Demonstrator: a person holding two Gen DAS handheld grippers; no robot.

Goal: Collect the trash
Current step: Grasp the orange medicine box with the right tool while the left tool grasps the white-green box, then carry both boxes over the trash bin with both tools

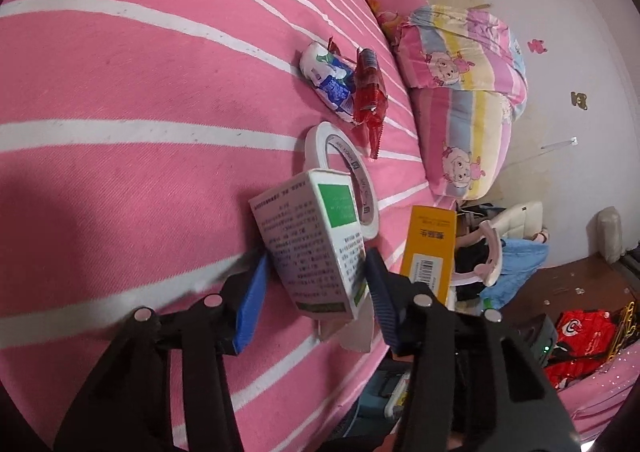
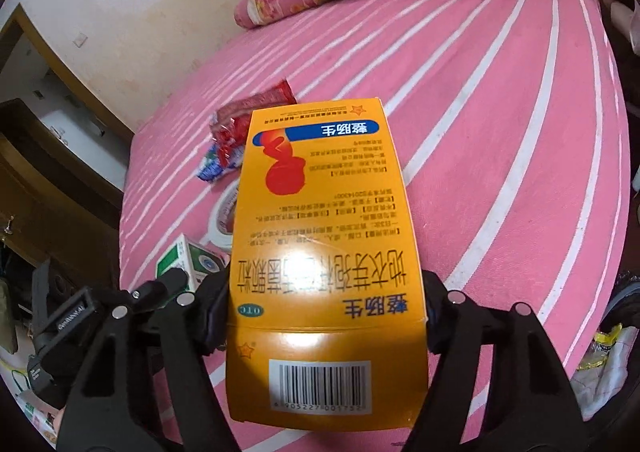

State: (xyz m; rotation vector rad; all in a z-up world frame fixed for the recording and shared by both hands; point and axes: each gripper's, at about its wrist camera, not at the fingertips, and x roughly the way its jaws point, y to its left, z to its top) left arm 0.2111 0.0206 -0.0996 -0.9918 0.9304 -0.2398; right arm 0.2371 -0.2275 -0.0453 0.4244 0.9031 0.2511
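My left gripper (image 1: 316,280) is shut on a white and green medicine box (image 1: 310,240), held just above the pink striped bed (image 1: 140,91). My right gripper (image 2: 326,312) is shut on an orange medicine box (image 2: 324,252), which fills the right wrist view; the orange box also shows in the left wrist view (image 1: 432,248). A white tape roll (image 1: 320,147), a red wrapper (image 1: 368,91) and a white and blue packet (image 1: 328,79) lie on the bed beyond the boxes. The white and green box (image 2: 188,260) and left gripper show at the left in the right wrist view.
Pillows (image 1: 460,91) lie at the head of the bed by the wall. Clothes, a white chair (image 1: 516,223) and a red bag (image 1: 580,344) lie on the floor beside the bed. A wooden cabinet (image 2: 48,171) stands on the other side.
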